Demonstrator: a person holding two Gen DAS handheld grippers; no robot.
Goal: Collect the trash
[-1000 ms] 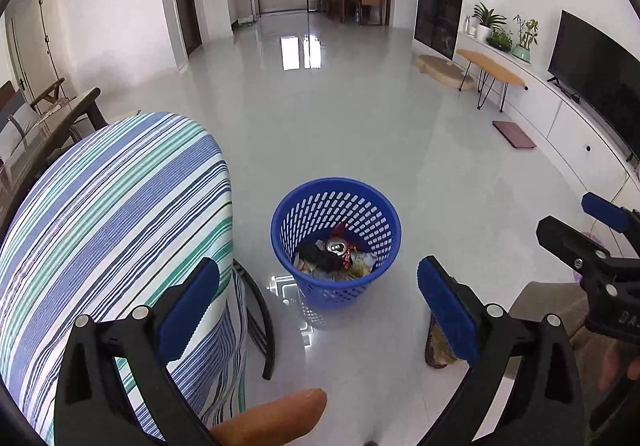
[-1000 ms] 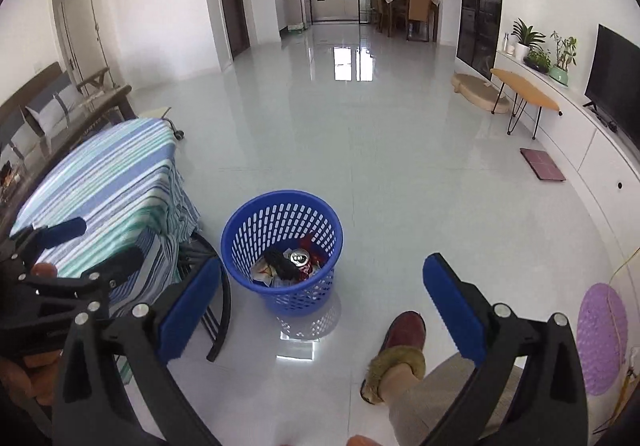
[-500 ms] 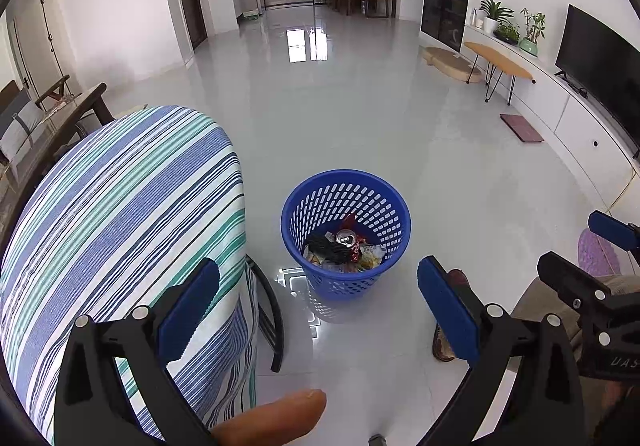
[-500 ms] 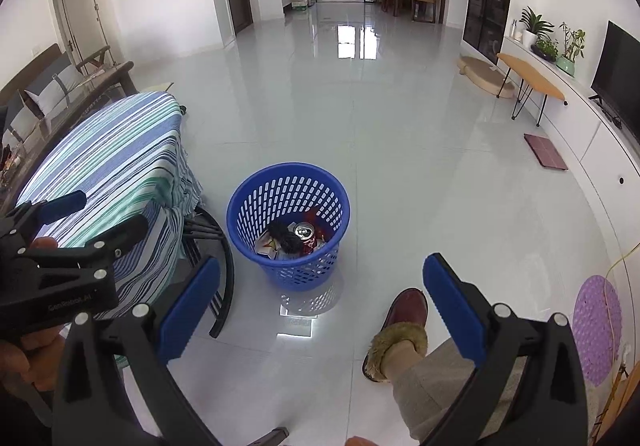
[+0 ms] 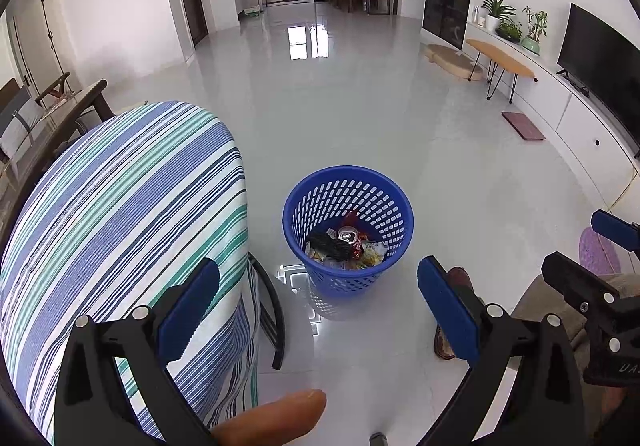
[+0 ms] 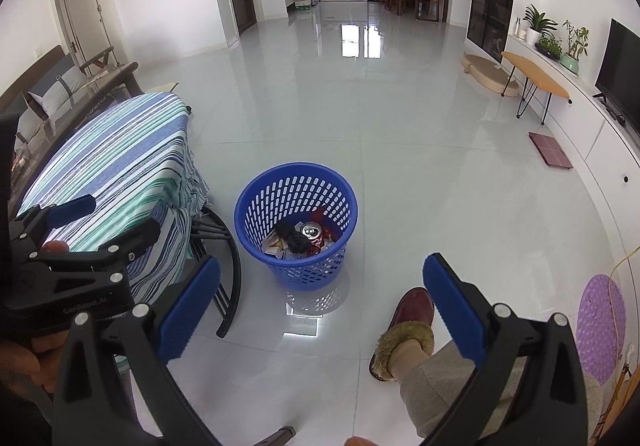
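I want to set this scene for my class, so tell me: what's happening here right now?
A person holds a gripper in each hand, collecting trash. The left gripper and right gripper are both open and empty, pointed toward a blue basket on the floor beside a striped-cloth table. The basket already holds a can and wrappers. No loose trash shows on the table or floor.

**Count of what is in view**

One blue basket (image 5: 348, 202) stands on the floor, holding one drink can (image 5: 347, 234) and a heap of wrappers too jumbled to count. Two grippers show: the left gripper (image 5: 318, 310) and the right gripper (image 6: 320, 304), each with two blue pads. One striped-cloth table (image 5: 120, 214), one slipper (image 6: 412, 312), one television (image 5: 600, 58), three potted plants (image 5: 496, 12).
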